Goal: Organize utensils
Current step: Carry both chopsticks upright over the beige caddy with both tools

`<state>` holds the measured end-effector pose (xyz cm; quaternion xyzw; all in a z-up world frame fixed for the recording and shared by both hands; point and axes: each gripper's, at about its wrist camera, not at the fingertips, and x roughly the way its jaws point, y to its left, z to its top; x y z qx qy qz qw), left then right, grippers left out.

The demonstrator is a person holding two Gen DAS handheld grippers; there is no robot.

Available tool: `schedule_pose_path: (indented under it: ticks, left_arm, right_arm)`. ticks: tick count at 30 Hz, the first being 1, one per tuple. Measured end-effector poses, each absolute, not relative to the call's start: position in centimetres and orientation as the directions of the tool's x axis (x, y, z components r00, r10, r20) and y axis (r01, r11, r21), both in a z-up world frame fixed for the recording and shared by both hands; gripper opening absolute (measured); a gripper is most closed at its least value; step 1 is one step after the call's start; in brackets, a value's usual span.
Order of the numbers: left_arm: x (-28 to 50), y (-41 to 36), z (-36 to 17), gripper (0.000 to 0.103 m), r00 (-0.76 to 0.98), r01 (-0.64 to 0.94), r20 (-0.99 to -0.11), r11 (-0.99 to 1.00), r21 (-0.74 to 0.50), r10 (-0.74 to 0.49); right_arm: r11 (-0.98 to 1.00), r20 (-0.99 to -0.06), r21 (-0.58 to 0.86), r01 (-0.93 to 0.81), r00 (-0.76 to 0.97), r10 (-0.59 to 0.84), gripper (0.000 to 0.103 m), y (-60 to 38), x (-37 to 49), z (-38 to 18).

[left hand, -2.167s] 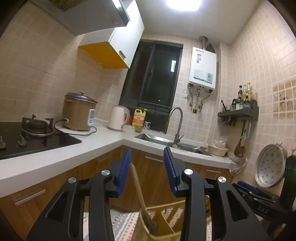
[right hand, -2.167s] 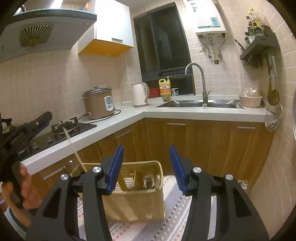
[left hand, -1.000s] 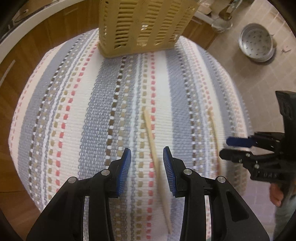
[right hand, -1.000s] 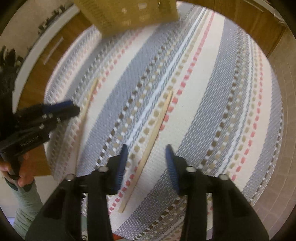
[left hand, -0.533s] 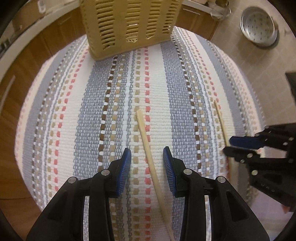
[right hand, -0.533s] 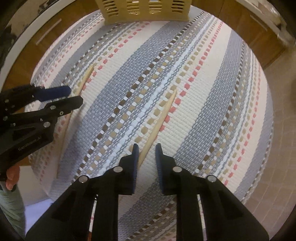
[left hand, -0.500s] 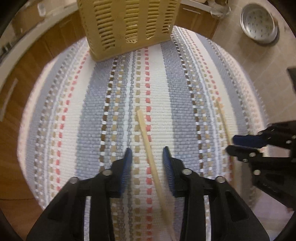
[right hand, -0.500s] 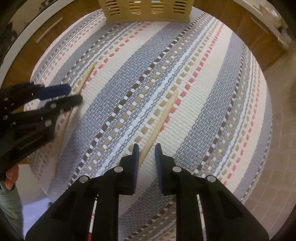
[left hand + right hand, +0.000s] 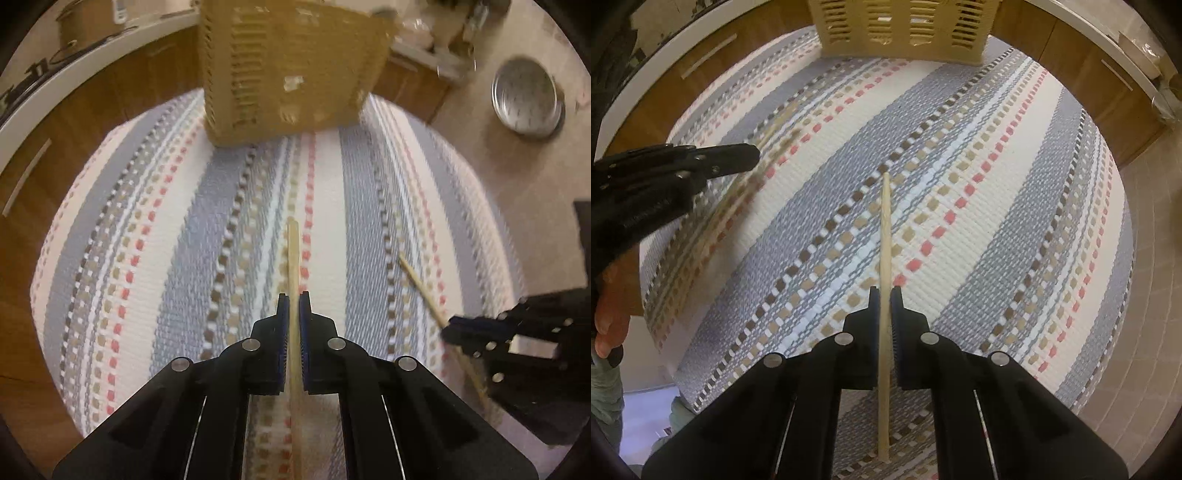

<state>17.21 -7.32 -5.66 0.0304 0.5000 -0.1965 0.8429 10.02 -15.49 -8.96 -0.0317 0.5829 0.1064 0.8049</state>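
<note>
Both of our grippers have shut since half a second ago, when the left one still stood open over its stick. Now our left gripper (image 9: pixel 294 300) clamps one chopstick (image 9: pixel 293 258) between its blue pads, the stick running forward over the striped rug (image 9: pixel 177 258) toward the slatted basket (image 9: pixel 288 66). Our right gripper (image 9: pixel 885 295) pinches the second chopstick (image 9: pixel 885 229) the same way, its tip pointing at the basket's wall. We cannot tell whether either stick has left the rug. From the left view, our right gripper sits at the rug's right edge; a steel pan (image 9: pixel 526 98) lies on the tiled floor beyond.
</note>
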Motion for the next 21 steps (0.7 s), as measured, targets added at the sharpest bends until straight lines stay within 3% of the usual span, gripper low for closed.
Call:
schedule_pose_path:
  ticks: [12, 21]
  left_arm:
    - [17.5, -6.2, -3.7, 0.003, 0.506, 0.303, -0.784, 0.925, -0.229, -0.36]
    - [16.0, -4.9, -1.1, 0.003, 0.615, 0.321, -0.674, 0.911, -0.26, -0.409]
  right_arm:
    - [0.972, -0.879, 0.185, -0.148, 0.418, 0.23, 0.005, -21.3, 12.8, -6.4]
    - [0.953, -0.675, 0.233, -0.193, 0.673, 0.302, 0.005, -22.3, 8.2, -1.6]
